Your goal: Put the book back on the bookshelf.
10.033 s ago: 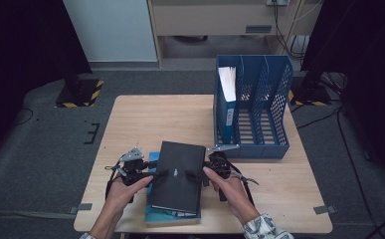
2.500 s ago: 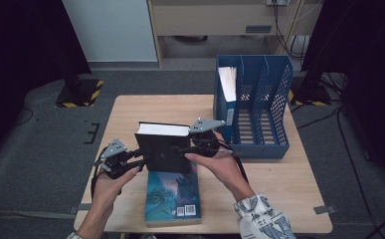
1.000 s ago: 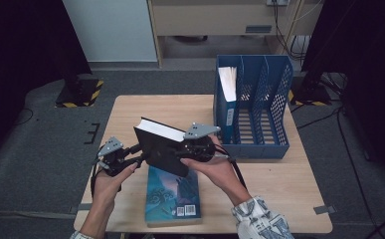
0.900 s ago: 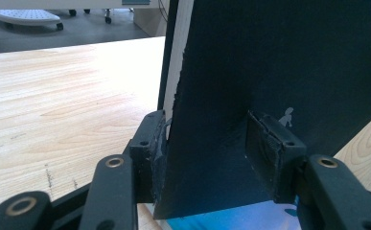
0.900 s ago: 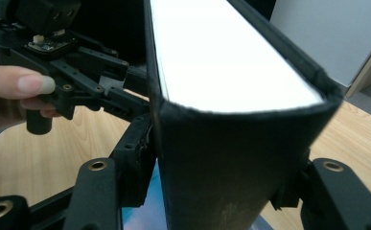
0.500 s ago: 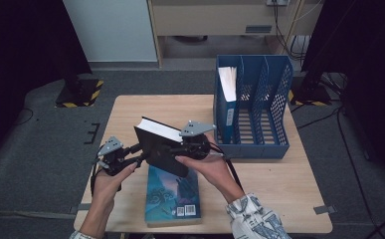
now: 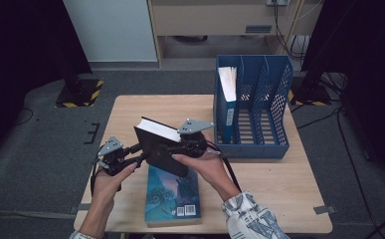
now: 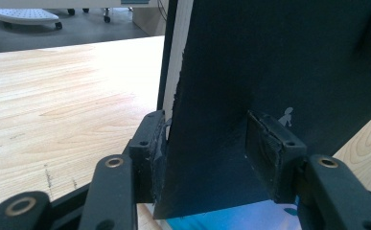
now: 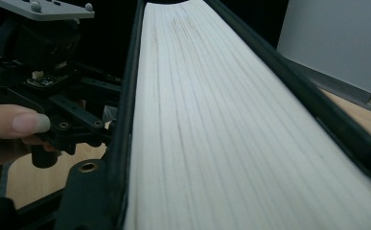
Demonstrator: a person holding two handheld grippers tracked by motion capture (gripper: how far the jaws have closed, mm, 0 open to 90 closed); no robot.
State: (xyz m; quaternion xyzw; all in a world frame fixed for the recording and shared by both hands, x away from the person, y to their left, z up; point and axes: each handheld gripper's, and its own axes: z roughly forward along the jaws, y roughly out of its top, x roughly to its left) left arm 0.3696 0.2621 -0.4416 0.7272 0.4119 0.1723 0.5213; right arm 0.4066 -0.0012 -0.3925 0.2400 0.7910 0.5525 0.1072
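Both forearms come in from the near edge of the tabletop (image 7: 289,199) and meet over its middle. The left hand (image 7: 111,174) holds the left tool (image 7: 141,152) low and roughly level, pointing toward the right. The right hand (image 7: 207,162), in a patterned sleeve (image 7: 249,221), holds the right tool (image 7: 172,148) pointing left, its grey plate uppermost.

Between them a black hardcover book (image 7: 160,147) is lifted clear of the tabletop and tilted, its page edge facing up and away. In the left gripper view, the left tool's two pads (image 8: 268,143) press on the lower corner of the black book (image 8: 279,62), one on each cover, so it is pinching the book. In the right gripper view, the right tool's jaws run along either side of the book's white page block (image 9: 231,124), against the covers, gripping it across its thickness.

Books counted: three. One black book held in the air, one blue paperback (image 7: 174,196) lying flat on the tabletop just under it, and one blue-spined volume (image 7: 226,107) standing in the leftmost slot of the blue file rack (image 7: 274,107). There is one rack and two tools.
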